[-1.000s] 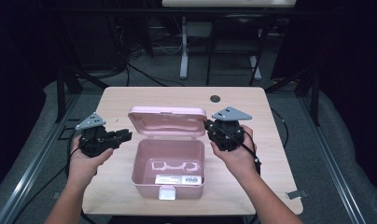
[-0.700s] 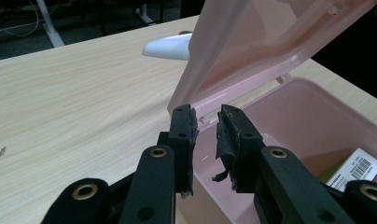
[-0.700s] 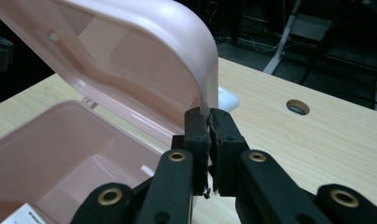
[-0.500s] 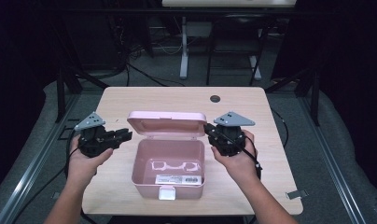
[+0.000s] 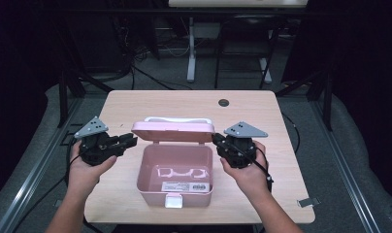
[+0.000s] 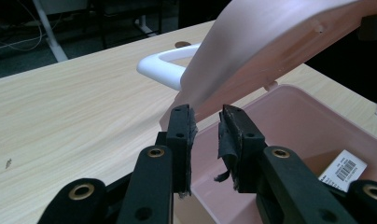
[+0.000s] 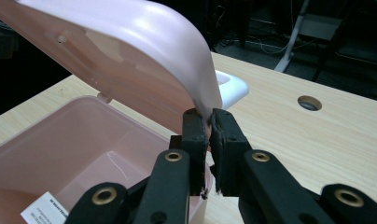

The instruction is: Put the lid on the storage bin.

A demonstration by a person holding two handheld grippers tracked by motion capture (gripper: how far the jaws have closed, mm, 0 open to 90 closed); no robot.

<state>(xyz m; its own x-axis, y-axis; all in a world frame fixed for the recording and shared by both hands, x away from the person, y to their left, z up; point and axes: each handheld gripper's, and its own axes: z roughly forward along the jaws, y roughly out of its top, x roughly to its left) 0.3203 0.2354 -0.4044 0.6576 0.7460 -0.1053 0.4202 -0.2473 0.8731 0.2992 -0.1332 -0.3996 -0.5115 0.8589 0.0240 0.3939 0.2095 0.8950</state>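
1. The pink box (image 5: 177, 174) is set mid-table, its lid (image 5: 173, 131) raised.
2. The lid's edge is pinched by the right gripper (image 7: 209, 122).
3. The left gripper (image 6: 206, 122) is held slightly open, empty, beside the lid's corner.

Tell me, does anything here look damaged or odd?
Mostly tidy. The dark padding on the left gripper fingers is frayed, with a loose shred hanging down. The pink box has its lid half raised, with its corner pinched by the right gripper.
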